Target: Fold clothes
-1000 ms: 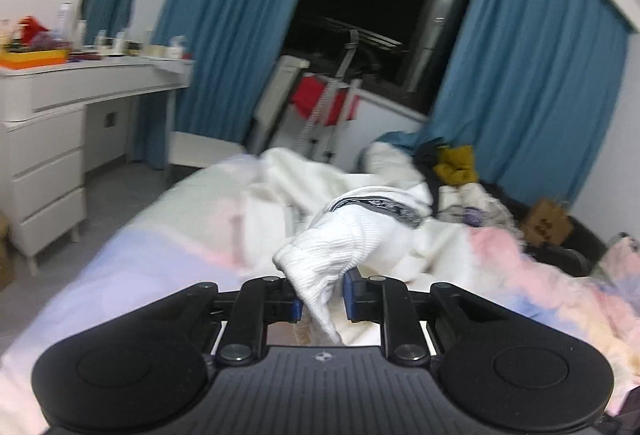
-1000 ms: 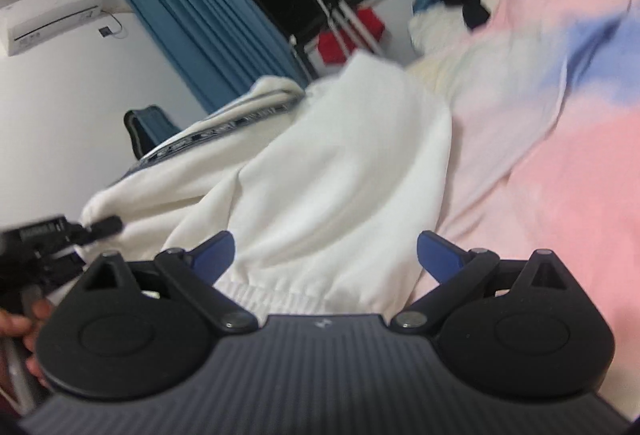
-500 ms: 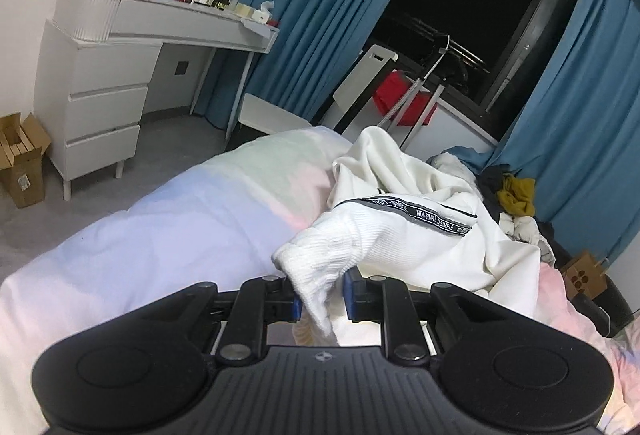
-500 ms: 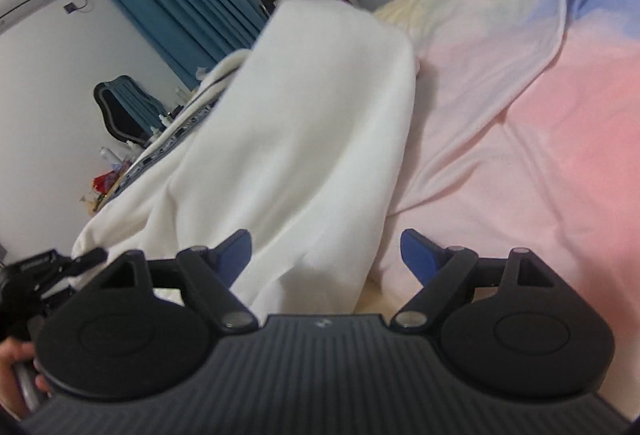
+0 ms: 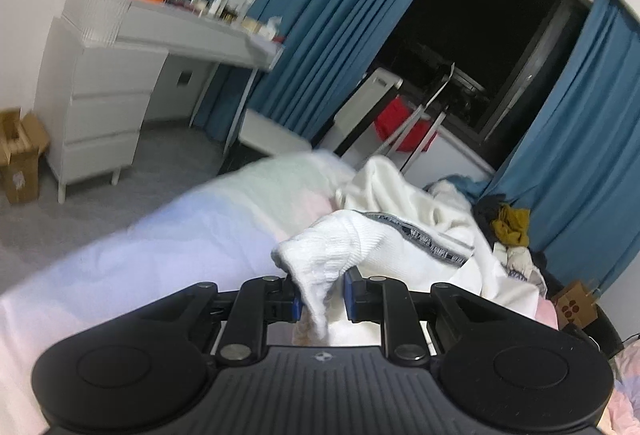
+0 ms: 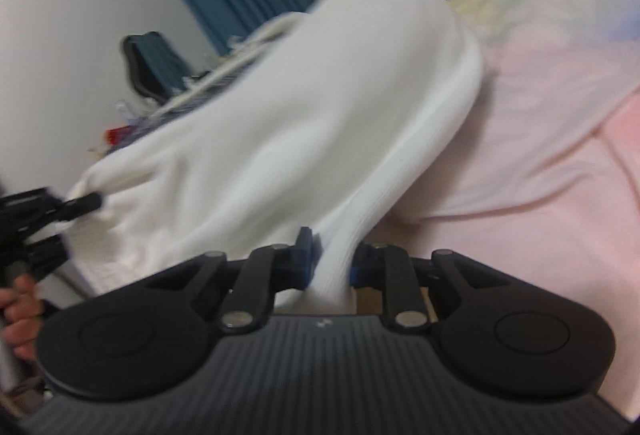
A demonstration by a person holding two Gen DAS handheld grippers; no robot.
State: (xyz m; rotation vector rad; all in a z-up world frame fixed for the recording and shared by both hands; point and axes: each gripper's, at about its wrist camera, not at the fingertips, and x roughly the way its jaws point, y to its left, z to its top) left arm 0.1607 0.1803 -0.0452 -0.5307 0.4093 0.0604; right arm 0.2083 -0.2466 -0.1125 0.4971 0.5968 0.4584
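White sweatshirt [image 5: 416,223] lies bunched on the bed [image 5: 168,235], lifted at two points. Left gripper [image 5: 320,297] fingers are clamped on a ribbed cuff [image 5: 320,255]; the garment runs forward and rightward from them toward the far pile of clothes [image 5: 508,231]. Right gripper [image 6: 330,259] fingers are closed on a ribbed edge [image 6: 340,255] (probably the hem), with the body [image 6: 300,107] stretching up and left toward the left gripper [image 6: 36,219]. Long axis spans between the two grips. Half a second ago the right fingers stood open beside the cloth; they have since pinched it.
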